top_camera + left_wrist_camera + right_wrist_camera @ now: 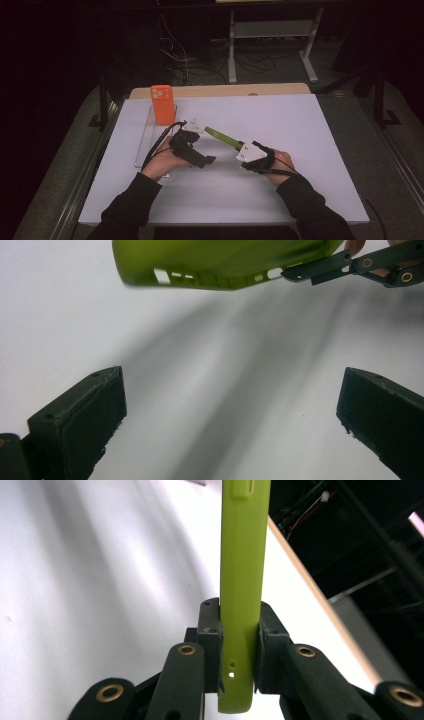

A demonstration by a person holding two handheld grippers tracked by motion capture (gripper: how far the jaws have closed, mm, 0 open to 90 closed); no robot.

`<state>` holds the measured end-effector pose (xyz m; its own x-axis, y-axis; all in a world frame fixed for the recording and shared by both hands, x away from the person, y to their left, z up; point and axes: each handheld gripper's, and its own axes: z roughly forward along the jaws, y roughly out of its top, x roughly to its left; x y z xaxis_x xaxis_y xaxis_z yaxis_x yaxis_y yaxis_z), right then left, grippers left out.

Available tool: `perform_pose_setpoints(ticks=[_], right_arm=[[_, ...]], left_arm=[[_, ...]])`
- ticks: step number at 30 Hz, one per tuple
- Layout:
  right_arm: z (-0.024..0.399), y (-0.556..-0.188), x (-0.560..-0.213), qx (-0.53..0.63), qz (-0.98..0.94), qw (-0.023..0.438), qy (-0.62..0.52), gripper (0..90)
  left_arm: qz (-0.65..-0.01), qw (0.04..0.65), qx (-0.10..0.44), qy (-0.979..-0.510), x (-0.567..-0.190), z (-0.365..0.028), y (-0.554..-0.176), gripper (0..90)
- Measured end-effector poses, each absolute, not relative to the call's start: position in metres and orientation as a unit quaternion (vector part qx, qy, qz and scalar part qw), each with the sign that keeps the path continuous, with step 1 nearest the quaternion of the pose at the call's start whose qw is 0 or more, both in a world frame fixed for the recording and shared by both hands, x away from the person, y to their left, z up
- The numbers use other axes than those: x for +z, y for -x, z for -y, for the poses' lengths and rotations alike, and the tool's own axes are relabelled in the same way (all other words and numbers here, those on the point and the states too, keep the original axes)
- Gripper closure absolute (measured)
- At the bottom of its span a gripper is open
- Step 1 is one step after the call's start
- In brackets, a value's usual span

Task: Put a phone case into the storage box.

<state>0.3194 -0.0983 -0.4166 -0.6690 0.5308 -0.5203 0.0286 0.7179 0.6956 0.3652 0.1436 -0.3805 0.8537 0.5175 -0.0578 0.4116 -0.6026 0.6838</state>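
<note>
The white table (280, 130) spreads in front of me, with a strip of bare wood along its far edge. On its left side lies a clear tray (145, 142), long and narrow, running from near to far. An orange phone case (163, 103) stands upright at the tray's far end, its camera cut-out facing me.

My left hand-held gripper (200, 161) sits left of centre, just right of the tray. Its jaws stand wide apart with nothing between them; in the left gripper view (232, 415) I see bare table between the two black jaws.

My right hand-held gripper (242, 148) is right of centre, pointing left and away from me. Its jaws are drawn in narrow and clamp the green phone case (221, 137) by its near end. In the right gripper view (239, 645) the pads (210, 630) press on both faces of the case (242, 580), which I see edge-on, running straight away from the jaws.

The green case is held above the table near its middle, between my two grippers. In the left gripper view the green case (220, 262) hangs ahead of the open jaws, its port cut-outs showing along the edge, with the tips of the right gripper (320, 271) on its end.
</note>
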Motion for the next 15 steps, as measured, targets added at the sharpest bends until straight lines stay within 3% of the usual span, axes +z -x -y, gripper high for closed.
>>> perform_pose_setpoints(ticks=[15], right_arm=[[0.119,-0.338,-0.415,0.429,-0.817,0.211,-0.322,75.9]], left_arm=[[-0.313,0.402,0.08,-0.857,-0.375,-0.145,-0.371,0.0]])
